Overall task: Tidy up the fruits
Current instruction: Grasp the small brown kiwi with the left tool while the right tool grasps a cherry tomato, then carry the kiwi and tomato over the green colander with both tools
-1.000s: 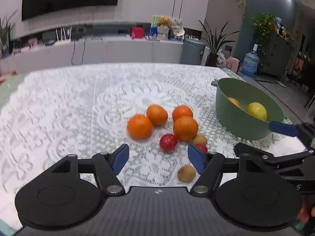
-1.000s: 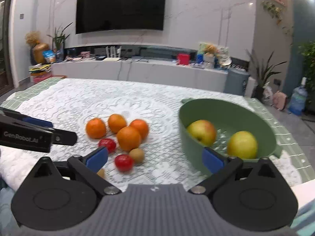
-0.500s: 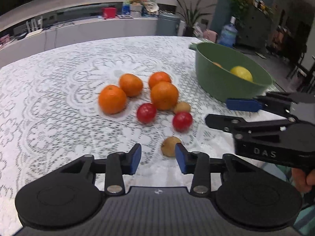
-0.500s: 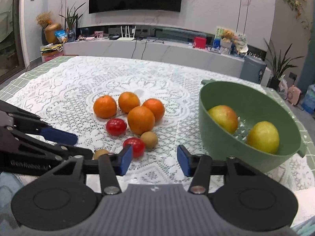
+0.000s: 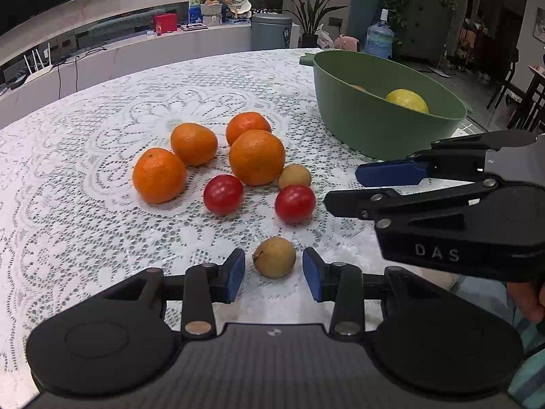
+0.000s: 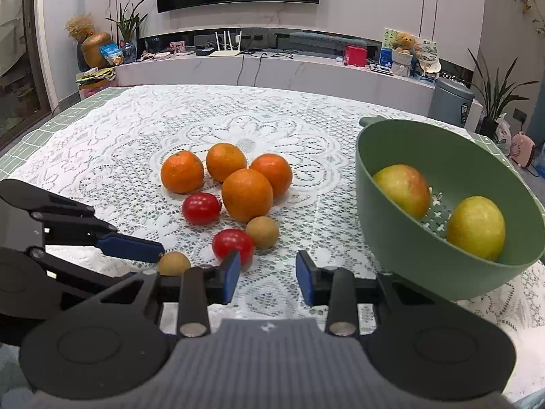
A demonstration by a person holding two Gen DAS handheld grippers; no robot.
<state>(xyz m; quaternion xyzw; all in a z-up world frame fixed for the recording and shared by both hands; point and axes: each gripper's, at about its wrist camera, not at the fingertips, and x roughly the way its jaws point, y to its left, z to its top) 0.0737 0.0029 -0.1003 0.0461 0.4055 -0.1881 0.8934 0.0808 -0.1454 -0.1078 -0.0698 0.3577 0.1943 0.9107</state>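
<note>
You are holding two black two-finger grippers with blue pads over a round table covered in a white lace tablecloth (image 5: pixel 85 204). Your left gripper (image 5: pixel 273 270) has its jaws apart on either side of a small round tan-brown fruit (image 5: pixel 274 256), the loose fruit nearest you, with a gap showing on each side, so nothing is gripped yet. Your right gripper (image 6: pixel 267 277) also has its jaws parted and holds nothing; it hovers above bare lace, just beside a small glossy red fruit (image 6: pixel 233 244). The deep sage-green plastic bowl (image 6: pixel 391 238) sits to your right, and it already contains a red-and-yellow apple (image 6: pixel 402 191) and a round yellow fruit (image 6: pixel 476 227) resting on its perforated bottom. Everything else is out on the cloth: four bright oranges (image 5: pixel 257 156) clustered touching one another in the middle, a second small red fruit (image 5: pixel 223 194) just in front of them, and a second small tan fruit (image 5: pixel 294 176) tucked against the largest orange. By my reckoning you are at an early stage (two pieces in the bowl, eight loose on the table, assuming the bowl is where they all belong). The step in hand looks like closing the left jaws on that nearest tan fruit.
</note>
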